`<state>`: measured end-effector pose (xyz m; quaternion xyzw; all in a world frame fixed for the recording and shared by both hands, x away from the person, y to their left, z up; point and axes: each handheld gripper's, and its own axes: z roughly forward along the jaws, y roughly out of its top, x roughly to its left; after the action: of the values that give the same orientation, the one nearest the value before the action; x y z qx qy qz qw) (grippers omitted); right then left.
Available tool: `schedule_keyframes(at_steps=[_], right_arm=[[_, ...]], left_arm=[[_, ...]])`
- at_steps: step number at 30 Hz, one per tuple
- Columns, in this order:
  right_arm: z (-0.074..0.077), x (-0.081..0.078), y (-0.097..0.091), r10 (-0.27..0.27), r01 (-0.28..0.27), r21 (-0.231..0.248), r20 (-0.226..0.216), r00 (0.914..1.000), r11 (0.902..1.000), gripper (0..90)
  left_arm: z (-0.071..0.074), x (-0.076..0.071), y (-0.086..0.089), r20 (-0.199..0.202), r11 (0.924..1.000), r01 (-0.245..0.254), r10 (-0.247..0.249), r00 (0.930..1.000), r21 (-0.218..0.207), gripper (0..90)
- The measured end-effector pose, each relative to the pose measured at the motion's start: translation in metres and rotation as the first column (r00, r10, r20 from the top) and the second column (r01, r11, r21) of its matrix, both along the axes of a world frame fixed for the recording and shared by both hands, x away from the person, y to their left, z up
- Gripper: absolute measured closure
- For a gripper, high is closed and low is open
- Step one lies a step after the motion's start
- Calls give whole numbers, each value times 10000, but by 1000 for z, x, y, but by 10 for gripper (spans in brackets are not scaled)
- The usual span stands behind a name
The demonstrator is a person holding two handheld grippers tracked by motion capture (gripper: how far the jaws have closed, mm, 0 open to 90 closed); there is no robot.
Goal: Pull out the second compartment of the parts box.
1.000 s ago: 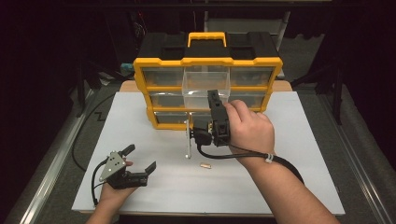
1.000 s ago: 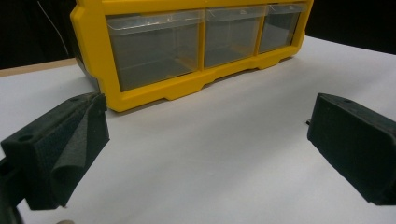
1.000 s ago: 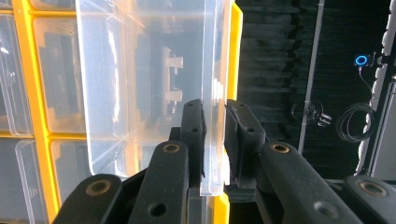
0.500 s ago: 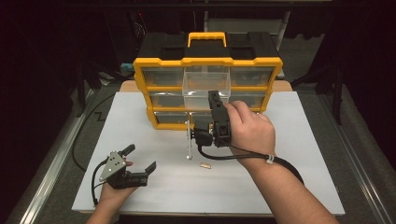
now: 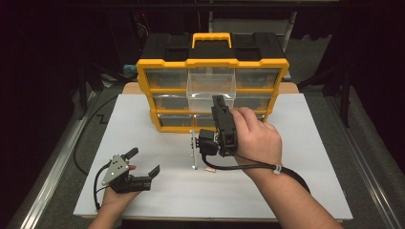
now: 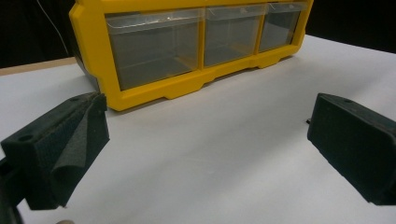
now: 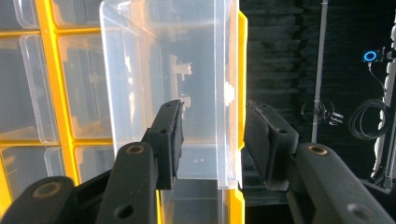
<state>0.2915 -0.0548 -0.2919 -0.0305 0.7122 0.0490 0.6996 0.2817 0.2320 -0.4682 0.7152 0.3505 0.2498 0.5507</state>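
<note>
The yellow organizer (image 5: 167,102) stands at the back of the white worktop (image 5: 305,157), its clear middle drawer (image 5: 210,88) pulled out toward you. Your right gripper (image 7: 212,140) is the nearer one: the drawer's front wall stands edge-on between its fingers (image 7: 170,137), which have just been opening and now straddle it without pressing. Your left gripper (image 5: 138,167) rests on the worktop well apart from the drawer, fingers spread on nothing.

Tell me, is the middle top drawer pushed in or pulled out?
Pulled out: the clear drawer sticks forward from the yellow organizer, past its neighbours.
</note>
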Motion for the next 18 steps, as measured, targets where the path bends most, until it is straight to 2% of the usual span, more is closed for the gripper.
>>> schedule_keyframes(at_steps=[8, 18], right_arm=[[-12, -7, -7, 20, -19, 40, -177, 9998, 10000, 516], [-48, -7, -20, -56, 57, 16, -813, 9967, 10000, 496]], left_arm=[[0, 0, 0, -15, 10000, -21, 21, 10000, -37, 3], [0, 0, 1, 19, 10000, -28, 28, 10000, -40, 3]])
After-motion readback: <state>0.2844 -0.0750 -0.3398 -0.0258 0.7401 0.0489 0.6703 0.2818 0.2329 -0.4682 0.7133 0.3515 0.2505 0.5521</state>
